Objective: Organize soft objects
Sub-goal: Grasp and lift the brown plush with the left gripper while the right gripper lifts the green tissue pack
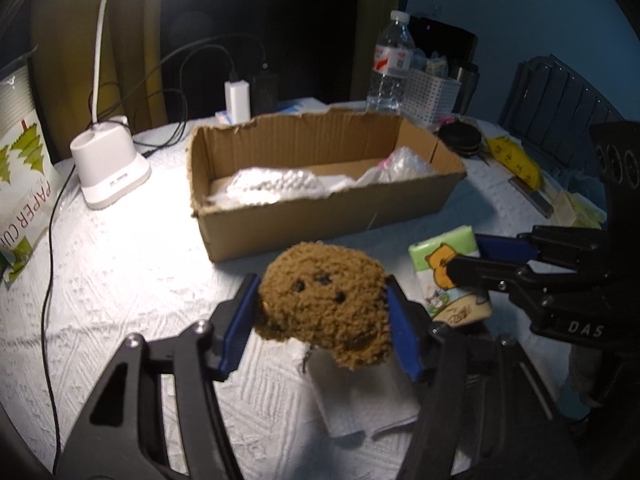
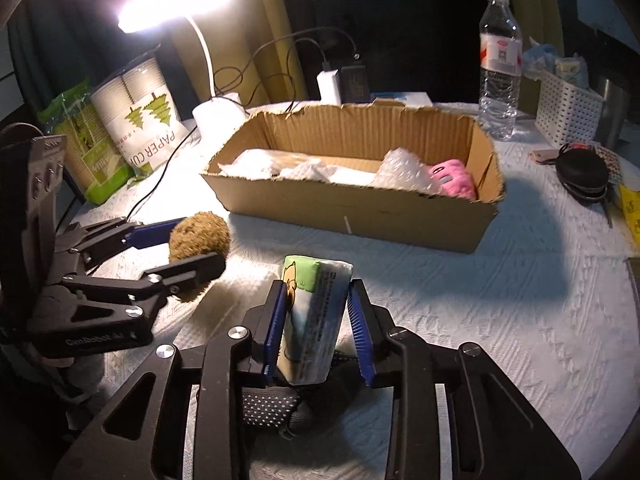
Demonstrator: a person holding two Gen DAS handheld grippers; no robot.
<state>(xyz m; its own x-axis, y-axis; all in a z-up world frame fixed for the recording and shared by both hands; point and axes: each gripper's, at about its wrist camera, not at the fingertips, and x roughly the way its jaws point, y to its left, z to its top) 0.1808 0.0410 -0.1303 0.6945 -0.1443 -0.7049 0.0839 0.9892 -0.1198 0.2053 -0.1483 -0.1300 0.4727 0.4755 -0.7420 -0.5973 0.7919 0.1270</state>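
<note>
Left hand-held gripper [image 1: 320, 320] clamps the plush [image 1: 324, 304]; right hand-held gripper [image 2: 316, 328] pinches the tissue pack [image 2: 312, 320]. Either could slip short of the box [image 2: 360, 216], being squashy.

Table [image 1: 120, 272]: bears everything in the scene
Cardboard box [image 1: 320, 216]: mid-table, beyond both grippers
Inside the box: bubble wrap [image 1: 272, 188] towards its left end, a plush toy [image 2: 454, 180] at its right end
Left gripper [image 1: 320, 320]: before the box, a fuzzy toy [image 1: 324, 308] between its pads
Right gripper [image 2: 316, 328]: just right of the left one, a tissue pack [image 2: 316, 320] between its pads
Lamp base [image 1: 108, 168]: left of the box
Paper cup pack [image 1: 24, 184]: far left, beyond the lamp base
Charger [image 1: 238, 100]: behind the box
Water bottle [image 1: 390, 64]: behind the box's right end
Basket [image 1: 430, 96]: right of the bottle
Round pouch [image 2: 584, 172]: right of the box
</note>
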